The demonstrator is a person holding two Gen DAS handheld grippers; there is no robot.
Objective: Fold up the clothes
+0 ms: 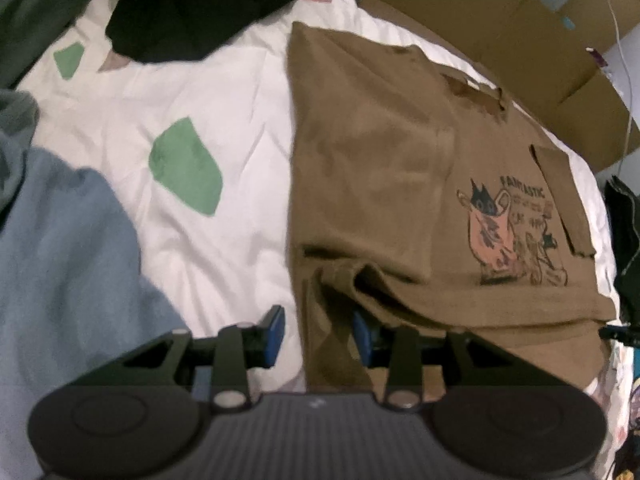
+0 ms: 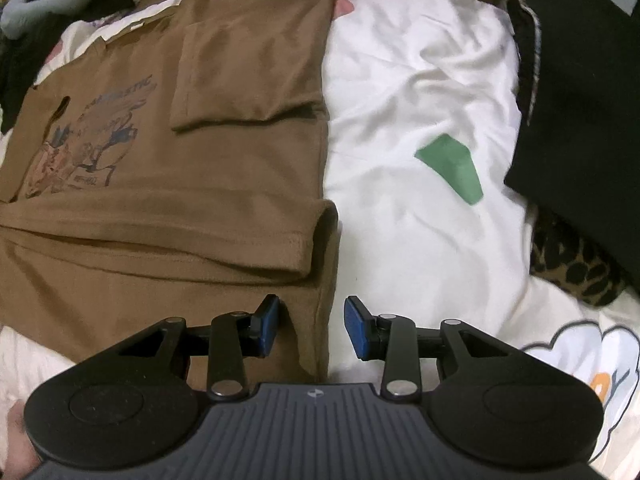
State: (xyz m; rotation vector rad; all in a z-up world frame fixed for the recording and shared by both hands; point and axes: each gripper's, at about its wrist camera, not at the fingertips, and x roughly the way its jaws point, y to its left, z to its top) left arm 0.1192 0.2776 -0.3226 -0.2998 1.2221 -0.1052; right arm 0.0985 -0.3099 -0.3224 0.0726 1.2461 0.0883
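- On the bed, a brown T-shirt (image 1: 400,168) lies partly folded on a white duvet (image 1: 224,92) that has green patches printed on it
- In the left wrist view the shirt's printed graphic (image 1: 512,232) faces up, with a sleeve folded in over it at the right side
- In the right wrist view the bottom of the shirt is doubled up toward the middle, so a stitched hem (image 2: 200,236) runs across the shirt above the fingers
- The left hand-held gripper (image 1: 320,332) stands with its jaws apart at the shirt's near left corner; one blue pad is over the duvet, the other is at the shirt's folded edge, and nothing is pinched between them
- The right hand-held gripper (image 2: 312,328) is likewise parted, straddling the shirt's right edge: its left pad is over brown cloth, its right pad over white duvet, neither pressing on fabric
- A blue garment (image 1: 68,264) lies at the left of the duvet, well apart from the shirt
- A black garment (image 2: 580,92) lies at the duvet's far side
- Brown cardboard (image 1: 520,20) stands beyond the bed
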